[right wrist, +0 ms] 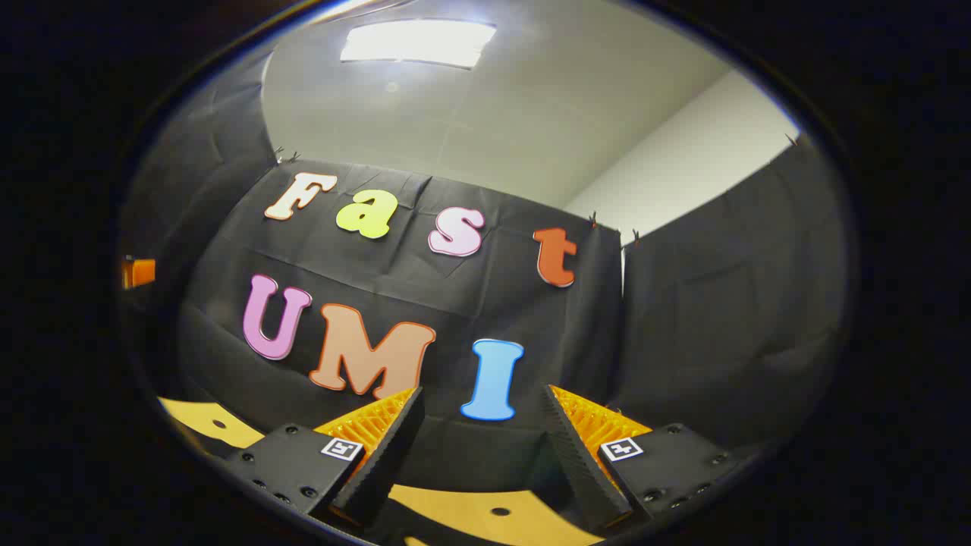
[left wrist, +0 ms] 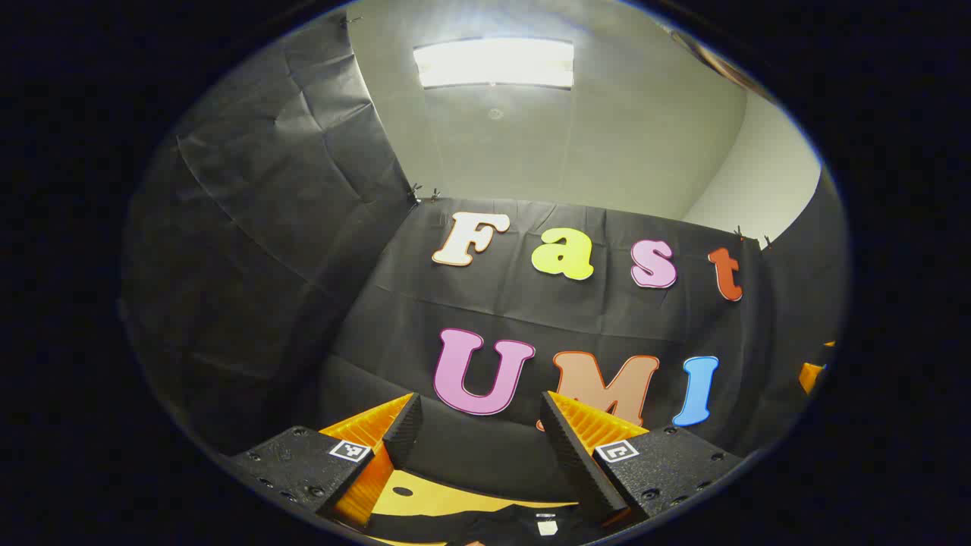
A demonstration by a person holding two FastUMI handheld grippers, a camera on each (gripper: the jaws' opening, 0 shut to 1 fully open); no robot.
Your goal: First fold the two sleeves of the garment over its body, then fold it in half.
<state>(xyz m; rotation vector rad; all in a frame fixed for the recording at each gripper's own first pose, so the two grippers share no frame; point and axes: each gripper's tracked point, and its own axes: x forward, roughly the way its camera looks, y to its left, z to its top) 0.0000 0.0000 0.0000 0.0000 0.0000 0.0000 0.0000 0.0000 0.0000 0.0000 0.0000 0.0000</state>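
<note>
- Left gripper [left wrist: 478, 425] was raised, fingers wide apart, holding nothing.
- Right gripper [right wrist: 479, 421] likewise.
- Dark garment [left wrist: 493, 527] lay on the bench [left wrist: 425, 497].

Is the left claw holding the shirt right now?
No. The left claw is open with nothing between its fingers, and the dark garment lies below it on the table.

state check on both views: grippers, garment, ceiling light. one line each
left gripper: open, nothing between the fingers, raised and aimed at the booth wall
right gripper: open, nothing between the fingers, raised
garment: dark, on the yellow table under the left gripper, not gripped; fold state cannot be told
ceiling light: on
</note>
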